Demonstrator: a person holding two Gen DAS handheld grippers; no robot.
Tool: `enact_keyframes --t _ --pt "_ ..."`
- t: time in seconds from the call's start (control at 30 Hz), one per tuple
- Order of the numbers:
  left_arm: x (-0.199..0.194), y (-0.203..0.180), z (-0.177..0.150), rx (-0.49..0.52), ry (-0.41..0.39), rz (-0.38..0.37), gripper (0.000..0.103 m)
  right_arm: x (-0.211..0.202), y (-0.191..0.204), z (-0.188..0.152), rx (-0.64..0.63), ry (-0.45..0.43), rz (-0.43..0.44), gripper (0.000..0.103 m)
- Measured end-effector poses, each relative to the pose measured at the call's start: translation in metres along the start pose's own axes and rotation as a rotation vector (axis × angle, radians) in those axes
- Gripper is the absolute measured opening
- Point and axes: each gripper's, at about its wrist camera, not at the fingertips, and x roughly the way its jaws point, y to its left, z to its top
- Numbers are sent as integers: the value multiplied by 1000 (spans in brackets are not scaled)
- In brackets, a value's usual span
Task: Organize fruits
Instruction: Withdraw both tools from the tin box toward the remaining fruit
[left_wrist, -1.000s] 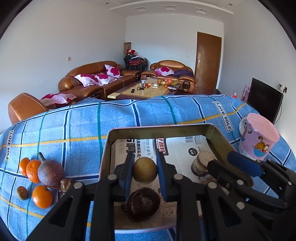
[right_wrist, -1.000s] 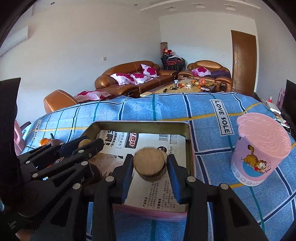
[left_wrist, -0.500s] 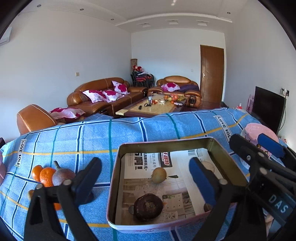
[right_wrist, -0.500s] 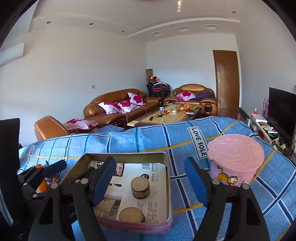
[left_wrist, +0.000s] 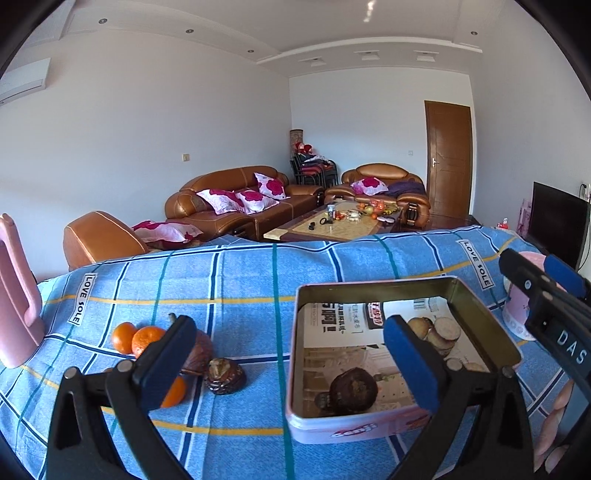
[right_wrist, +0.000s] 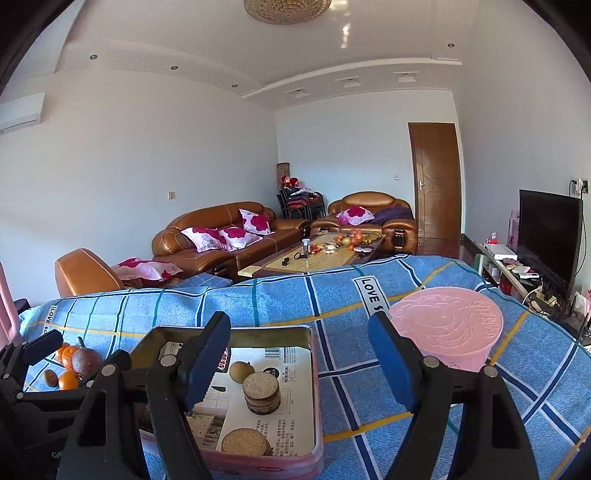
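Both the left gripper (left_wrist: 291, 363) and right gripper (right_wrist: 299, 363) are being held wide open, empty, their jaws just opened; the round, firm, light mandarins (left_wrist: 147, 338) near the tablecloth's (left_wrist: 240, 280) left edge are best being pinched across the middle, gently.

**Colours on my table**

My cloth (left_wrist: 240, 280) is blue, checked with teal, white and yellow lines. The tin (left_wrist: 354, 430) is pink outside, brassy inside. Oranges (left_wrist: 123, 336) glow orange; my pads (left_wrist: 410, 365) are blue, and the cup (right_wrist: 445, 334) pink.

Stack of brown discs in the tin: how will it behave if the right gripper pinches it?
The stack of discs looks loosely piled and slightly offset, so it would probably shear if nudged. It rests on paper lining the tin, so it may slide. A side pinch likely lifts only some discs.
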Motion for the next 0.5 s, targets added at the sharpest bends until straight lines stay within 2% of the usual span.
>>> enact_keyframes --t 0.5 --pt "-21 49 -15 -2 29 57 103 -20 6 -4 5 -12 -83 78"
